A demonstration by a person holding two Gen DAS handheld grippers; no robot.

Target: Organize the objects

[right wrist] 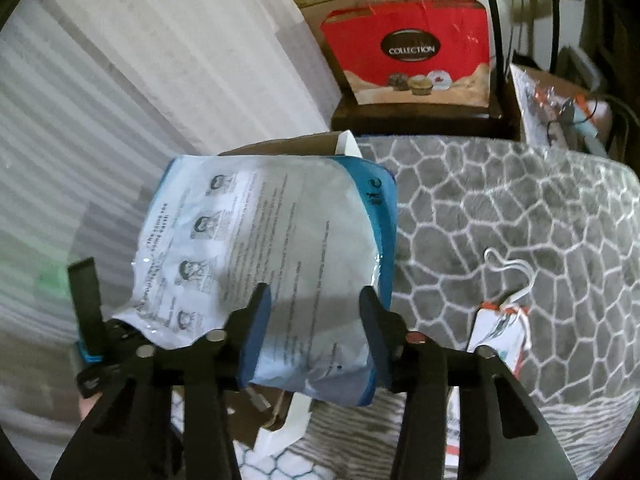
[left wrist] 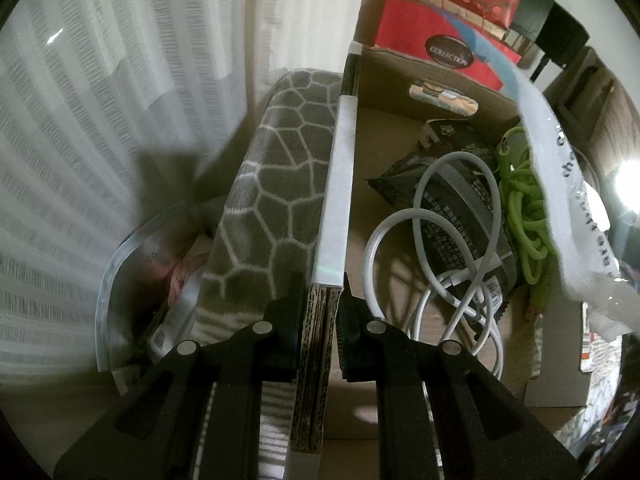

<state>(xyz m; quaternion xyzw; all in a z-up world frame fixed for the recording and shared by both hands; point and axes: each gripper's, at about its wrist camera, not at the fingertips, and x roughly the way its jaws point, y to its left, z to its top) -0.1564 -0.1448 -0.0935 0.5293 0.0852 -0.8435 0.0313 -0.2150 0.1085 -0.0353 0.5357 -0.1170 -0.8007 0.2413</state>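
Left tool [left wrist: 320, 312] clamps corrugated cardboard box wall [left wrist: 340, 184]; right tool [right wrist: 316, 312] grips crinkly plastic pouch [right wrist: 272, 248].

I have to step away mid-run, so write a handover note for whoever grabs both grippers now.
Left gripper: shut on the cardboard box wall, steadying it.
Right gripper: shut on the blue-and-white packet, held above the box.
Already in the box: white cable, black pouch, green cord.
Left: drop the packet in; a tagged item lies on the grey blanket.
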